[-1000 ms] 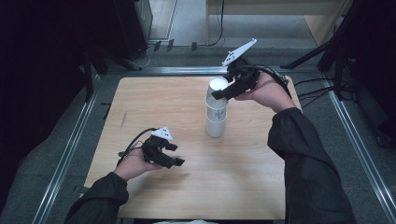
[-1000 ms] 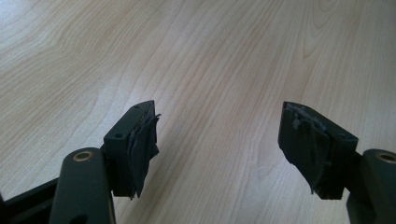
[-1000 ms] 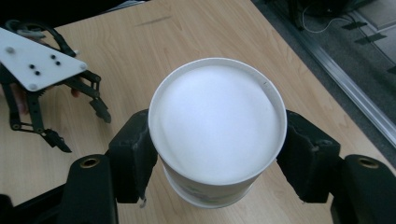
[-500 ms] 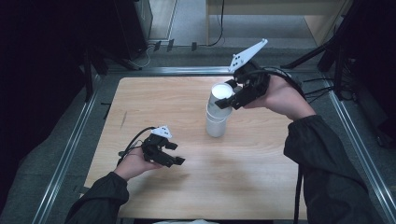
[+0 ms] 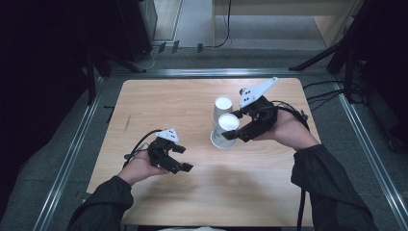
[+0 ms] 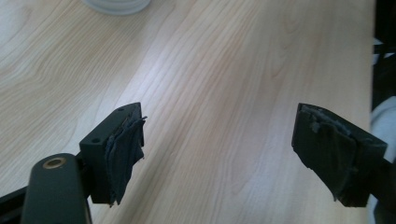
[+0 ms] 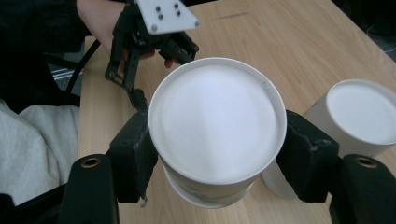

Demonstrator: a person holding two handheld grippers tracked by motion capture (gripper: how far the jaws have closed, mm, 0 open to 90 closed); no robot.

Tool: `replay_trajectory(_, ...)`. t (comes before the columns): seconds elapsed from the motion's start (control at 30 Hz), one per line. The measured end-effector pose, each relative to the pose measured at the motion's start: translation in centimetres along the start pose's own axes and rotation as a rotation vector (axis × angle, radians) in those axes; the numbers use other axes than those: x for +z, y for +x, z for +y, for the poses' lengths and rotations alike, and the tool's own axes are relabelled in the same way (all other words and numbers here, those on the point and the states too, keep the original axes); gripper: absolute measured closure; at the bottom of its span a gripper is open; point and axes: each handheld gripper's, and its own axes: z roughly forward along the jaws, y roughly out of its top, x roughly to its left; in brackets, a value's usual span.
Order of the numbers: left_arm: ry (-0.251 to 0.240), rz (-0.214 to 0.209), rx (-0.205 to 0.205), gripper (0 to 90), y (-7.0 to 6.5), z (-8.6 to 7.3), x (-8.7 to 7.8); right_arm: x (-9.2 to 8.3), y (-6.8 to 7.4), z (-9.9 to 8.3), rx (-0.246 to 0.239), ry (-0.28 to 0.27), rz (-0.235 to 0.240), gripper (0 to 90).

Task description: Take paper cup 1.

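Your right gripper (image 5: 236, 131) had its jaws clamped on an upside-down white paper cup (image 5: 226, 130), one pad on each side of the wall just under the upturned base, and it held that cup right of the table's (image 5: 159, 101) centre, just near of the cup stack (image 5: 223, 107) it seemed to belong to. Your left gripper (image 5: 179, 158) sat toward the near left with nothing between its jaws, which had just been opening wide over bare wood. The risk was in the grip: paper walls give, so squeezing harder could have dented the cup, while easing off could have let it slip and tip as it met the table. The held cup was also very close to the stack (whether the two touched I could not tell), so a sideways drift of your right hand could have nudged the stack over, and the left gripper was too far away to steady it.
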Motion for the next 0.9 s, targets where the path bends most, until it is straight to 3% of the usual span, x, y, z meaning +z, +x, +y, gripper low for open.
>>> replay_trajectory(0.03,-0.005,-0.035,0.019,12.8,0.0,0.3,-0.2,0.4,0.2,-0.7,0.002,-0.006,0.007,34.6)
replay_trajectory(0.23,0.002,-0.057,0.066,14.0,-0.6,1.5,-0.6,1.9,0.9,-3.0,0.034,-0.036,0.019,34.6)
replay_trajectory(0.37,-0.019,-0.094,0.089,15.6,-0.8,2.3,-0.7,2.8,1.4,-4.2,0.050,-0.062,0.029,34.6)
replay_trajectory(0.5,-0.040,-0.102,0.103,16.1,-1.1,2.5,-0.5,3.7,1.7,-5.3,0.067,-0.075,0.039,34.6)
replay_trajectory(0.9,-0.029,-0.158,0.142,16.3,-1.6,2.4,0.6,6.7,2.7,-6.6,0.098,-0.110,0.091,34.6)
